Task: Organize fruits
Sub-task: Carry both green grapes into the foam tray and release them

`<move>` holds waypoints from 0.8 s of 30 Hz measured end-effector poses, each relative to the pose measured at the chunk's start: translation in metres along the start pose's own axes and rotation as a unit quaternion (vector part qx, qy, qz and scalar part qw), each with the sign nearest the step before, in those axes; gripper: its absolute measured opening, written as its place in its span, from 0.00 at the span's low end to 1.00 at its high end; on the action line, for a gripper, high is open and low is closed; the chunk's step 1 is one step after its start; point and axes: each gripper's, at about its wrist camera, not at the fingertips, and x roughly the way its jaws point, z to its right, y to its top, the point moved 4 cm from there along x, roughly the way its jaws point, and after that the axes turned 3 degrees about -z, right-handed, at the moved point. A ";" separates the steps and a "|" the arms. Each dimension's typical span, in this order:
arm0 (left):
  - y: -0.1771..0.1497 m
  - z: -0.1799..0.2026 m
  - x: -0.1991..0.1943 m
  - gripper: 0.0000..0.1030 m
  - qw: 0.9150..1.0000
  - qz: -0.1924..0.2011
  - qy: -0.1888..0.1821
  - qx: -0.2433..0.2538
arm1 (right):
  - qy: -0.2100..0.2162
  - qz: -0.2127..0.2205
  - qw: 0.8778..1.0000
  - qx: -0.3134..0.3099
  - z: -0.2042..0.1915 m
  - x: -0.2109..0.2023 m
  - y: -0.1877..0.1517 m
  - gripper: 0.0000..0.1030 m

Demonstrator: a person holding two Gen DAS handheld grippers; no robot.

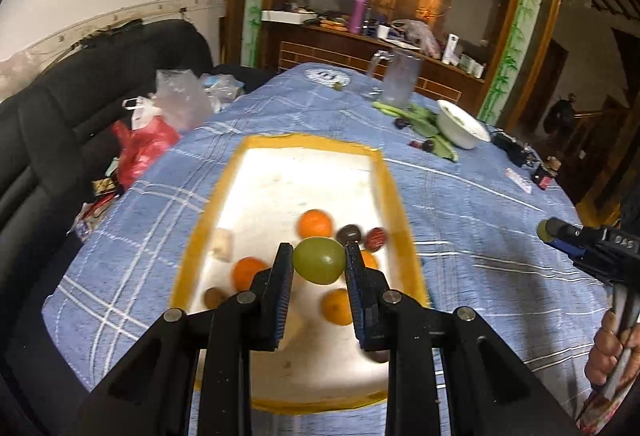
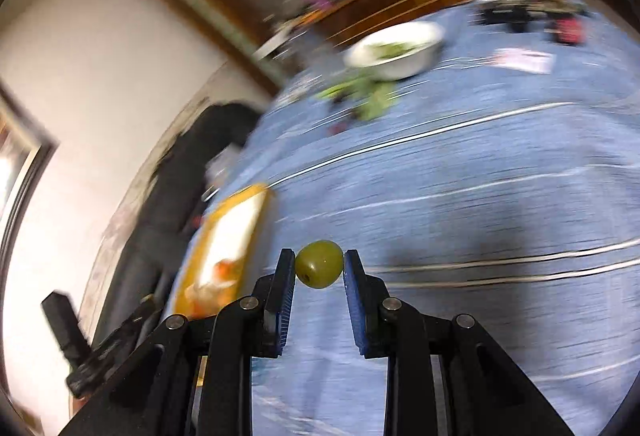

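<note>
The left tongs (image 1: 319, 263) point toward 12 o'clock, and the two blue-padded fingers (image 1: 282, 288) stand nearly upright, pressing a green fruit (image 1: 319, 260) from both sides at their tips. The right tongs (image 2: 319, 264) also point toward 12 o'clock and pinch a second green fruit (image 2: 319, 263) between the finger tips. In the left wrist view, the right tongs come in from 3 o'clock, and the person's right hand (image 1: 610, 348) grips their handle near 4 o'clock.
</note>
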 end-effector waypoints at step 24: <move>-0.023 -0.058 0.025 0.63 0.997 -0.029 -0.031 -0.067 | -0.066 -0.096 0.975 -0.188 -0.151 0.136 -0.074 0.48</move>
